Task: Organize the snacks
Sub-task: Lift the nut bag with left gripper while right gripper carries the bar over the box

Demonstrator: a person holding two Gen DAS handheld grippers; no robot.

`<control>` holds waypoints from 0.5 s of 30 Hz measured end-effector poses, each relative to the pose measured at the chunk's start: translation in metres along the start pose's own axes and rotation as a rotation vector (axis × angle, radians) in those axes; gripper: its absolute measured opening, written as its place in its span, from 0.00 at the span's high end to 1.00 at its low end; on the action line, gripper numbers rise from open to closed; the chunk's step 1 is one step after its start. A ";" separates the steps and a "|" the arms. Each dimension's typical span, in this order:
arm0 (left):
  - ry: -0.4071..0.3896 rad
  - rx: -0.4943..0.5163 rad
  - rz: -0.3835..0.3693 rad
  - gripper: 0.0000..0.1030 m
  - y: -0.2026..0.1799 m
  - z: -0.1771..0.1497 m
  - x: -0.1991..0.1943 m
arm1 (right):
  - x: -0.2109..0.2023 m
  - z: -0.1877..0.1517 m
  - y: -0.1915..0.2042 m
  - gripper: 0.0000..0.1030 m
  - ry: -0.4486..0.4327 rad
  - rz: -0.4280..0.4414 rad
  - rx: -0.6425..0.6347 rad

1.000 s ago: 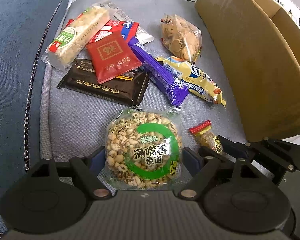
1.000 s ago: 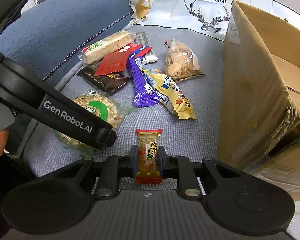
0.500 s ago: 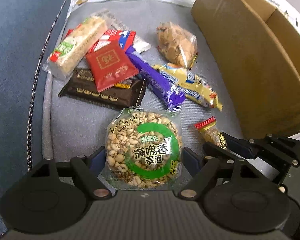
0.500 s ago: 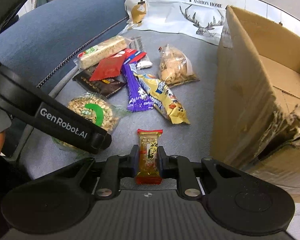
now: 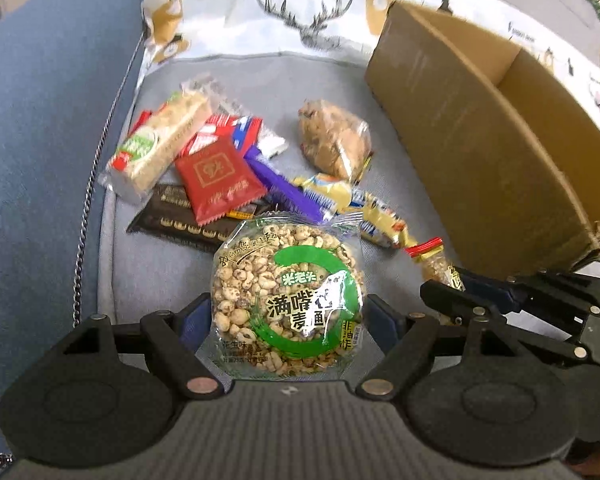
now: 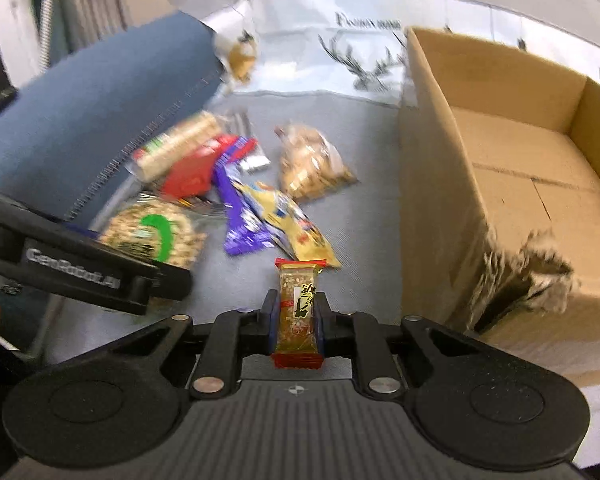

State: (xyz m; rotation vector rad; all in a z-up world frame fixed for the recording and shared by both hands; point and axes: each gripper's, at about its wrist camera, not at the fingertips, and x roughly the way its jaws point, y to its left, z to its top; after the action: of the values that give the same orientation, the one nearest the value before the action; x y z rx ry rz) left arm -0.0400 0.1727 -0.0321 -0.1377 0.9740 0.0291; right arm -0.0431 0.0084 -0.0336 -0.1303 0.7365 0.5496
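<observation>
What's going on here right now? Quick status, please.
Left claw grips round puffed-grain pack. Right claw grips small gold bar. Cardboard box open, nothing blocking.

A round puffed-grain cake in clear wrap with a green ring label sits clamped at its sides, off the cushion. A small gold bar with red ends stands lengthwise, pinched (edges gripped). Other packets lie heaped on the grey seat beside an open cardboard box.
</observation>
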 end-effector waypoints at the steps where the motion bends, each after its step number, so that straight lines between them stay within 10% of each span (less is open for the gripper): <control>1: -0.020 0.001 0.000 0.19 0.000 -0.001 -0.004 | -0.004 0.001 0.001 0.83 -0.012 0.005 -0.005; 15: -0.393 0.036 -0.050 0.19 -0.017 -0.024 -0.069 | -0.103 0.021 -0.020 0.83 -0.277 0.016 -0.045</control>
State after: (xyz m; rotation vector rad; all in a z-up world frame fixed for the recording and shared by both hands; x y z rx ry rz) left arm -0.0969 0.1555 0.0138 -0.1178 0.5786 -0.0076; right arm -0.0830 -0.0466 0.0493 -0.0874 0.4563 0.5860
